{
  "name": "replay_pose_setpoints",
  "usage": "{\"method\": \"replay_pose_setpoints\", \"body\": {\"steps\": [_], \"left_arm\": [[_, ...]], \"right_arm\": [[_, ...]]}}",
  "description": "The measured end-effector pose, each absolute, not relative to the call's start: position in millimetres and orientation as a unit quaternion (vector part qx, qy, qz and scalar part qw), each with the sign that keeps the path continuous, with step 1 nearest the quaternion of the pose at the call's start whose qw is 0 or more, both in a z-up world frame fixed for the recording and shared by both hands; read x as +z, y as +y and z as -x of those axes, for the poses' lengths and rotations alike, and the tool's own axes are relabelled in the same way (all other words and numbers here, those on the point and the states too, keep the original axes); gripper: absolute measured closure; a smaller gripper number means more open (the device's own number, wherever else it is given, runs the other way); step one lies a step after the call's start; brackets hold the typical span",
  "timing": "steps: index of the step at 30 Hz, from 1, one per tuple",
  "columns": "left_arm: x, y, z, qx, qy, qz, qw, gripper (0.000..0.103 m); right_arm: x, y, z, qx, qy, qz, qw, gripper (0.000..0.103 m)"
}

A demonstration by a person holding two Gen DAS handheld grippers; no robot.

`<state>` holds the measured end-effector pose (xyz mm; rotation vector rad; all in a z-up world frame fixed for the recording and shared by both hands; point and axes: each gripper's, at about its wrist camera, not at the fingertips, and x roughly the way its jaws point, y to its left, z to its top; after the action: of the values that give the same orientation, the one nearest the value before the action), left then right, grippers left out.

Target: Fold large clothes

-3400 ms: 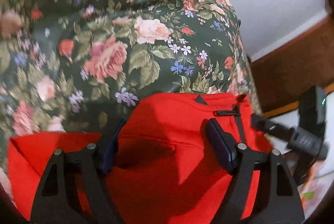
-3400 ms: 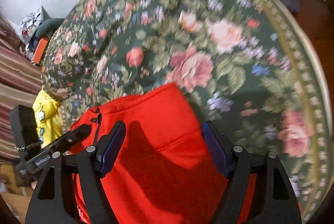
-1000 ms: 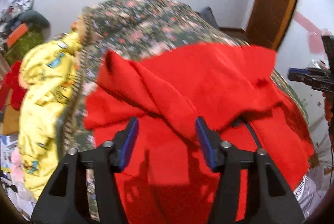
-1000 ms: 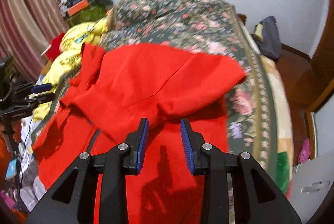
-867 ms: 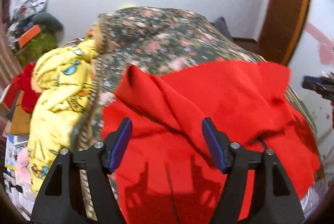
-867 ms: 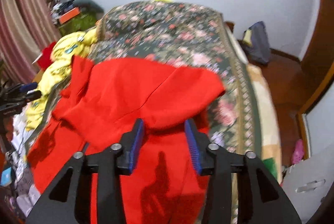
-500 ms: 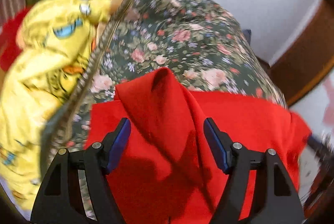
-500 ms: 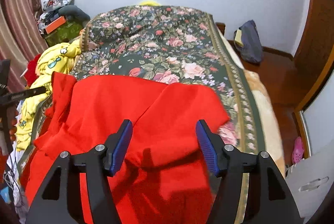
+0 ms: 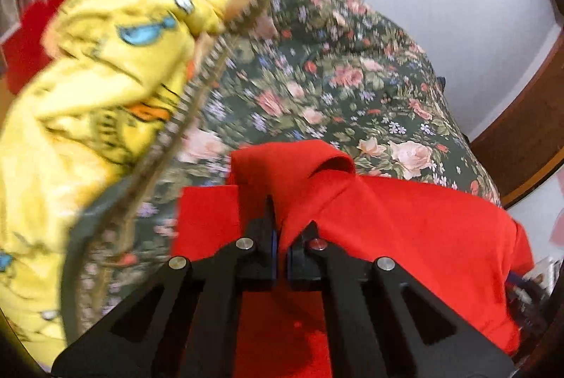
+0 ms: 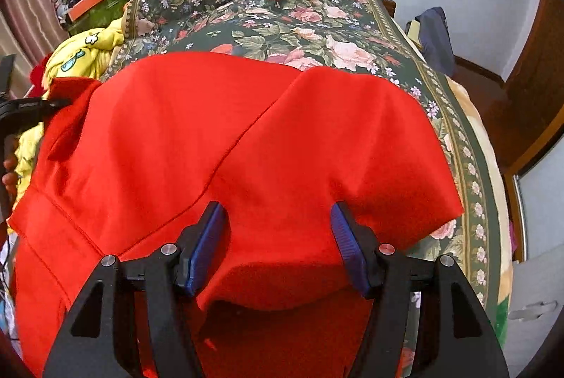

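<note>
A large red garment (image 10: 246, 145) lies spread over the near end of a bed with a dark floral cover (image 10: 282, 0). In the left wrist view my left gripper (image 9: 280, 237) is shut on a raised fold of the red garment (image 9: 303, 173) near its left edge. In the right wrist view my right gripper (image 10: 278, 237) is open, its blue pads astride the folded red cloth without pinching it. The left gripper also shows at the left edge of the right wrist view (image 10: 31, 110).
A yellow printed garment (image 9: 88, 89) is heaped along the bed's left side. Clutter with an orange box (image 10: 88, 4) sits behind it. A dark bag (image 10: 433, 39) lies right of the bed by a wooden door frame (image 10: 528, 96).
My left gripper has closed on a fold of the red garment at its left edge. My right gripper has opened wide and let go, leaving the cloth folded over on the bed.
</note>
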<state>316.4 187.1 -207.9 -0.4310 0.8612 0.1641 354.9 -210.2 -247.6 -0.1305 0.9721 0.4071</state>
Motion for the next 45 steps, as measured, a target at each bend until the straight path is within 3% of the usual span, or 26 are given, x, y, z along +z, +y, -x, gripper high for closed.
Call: {"method": "replay_pose_setpoints", "body": {"steps": [3,7,13,20,23,25,27,35,37,39,45], "left_arm": [[-207,198,-292,0.091,0.412,0.195,0.885,0.101],[-224,212,-272,0.13,0.439,0.155,0.875,0.085],[-253,232,-248,0.21,0.491,0.097,0.84,0.085],[-207,205,-235,0.144,0.458,0.093,0.872,0.084],[-183,173,-242,0.108,0.44,0.078,0.888,0.07],[-172,151,-246,0.08,0.429,0.075,0.897,0.055],[-169,121,-251,0.041,0.424,0.08,0.901,0.048],[-212,44,-259,-0.025,0.479,0.04,0.876,0.046],[-216,41,-250,-0.011,0.458,0.029,0.888,0.035],[-215,46,-243,0.009,0.451,0.028,0.892,0.024],[-212,69,-225,0.004,0.454,0.054,0.889,0.021]], "right_arm": [[-248,-214,-356,0.189,0.466,0.063,0.862,0.044],[-249,-215,-355,0.185,0.468,0.062,0.862,0.044],[-250,-210,-356,0.178,0.47,0.076,0.861,0.044],[-229,-204,-352,0.168,0.457,0.097,0.868,0.044],[-214,-197,-346,0.185,0.439,0.09,0.875,0.044],[-204,-190,-340,0.208,0.428,0.078,0.876,0.044],[-202,-181,-333,0.232,0.427,0.075,0.871,0.044],[-242,-157,-312,0.233,0.451,0.143,0.85,0.044],[-245,-164,-309,0.224,0.452,0.141,0.852,0.041],[-243,-173,-306,0.216,0.449,0.135,0.856,0.03],[-241,-196,-300,0.204,0.457,0.116,0.858,0.025]]}}
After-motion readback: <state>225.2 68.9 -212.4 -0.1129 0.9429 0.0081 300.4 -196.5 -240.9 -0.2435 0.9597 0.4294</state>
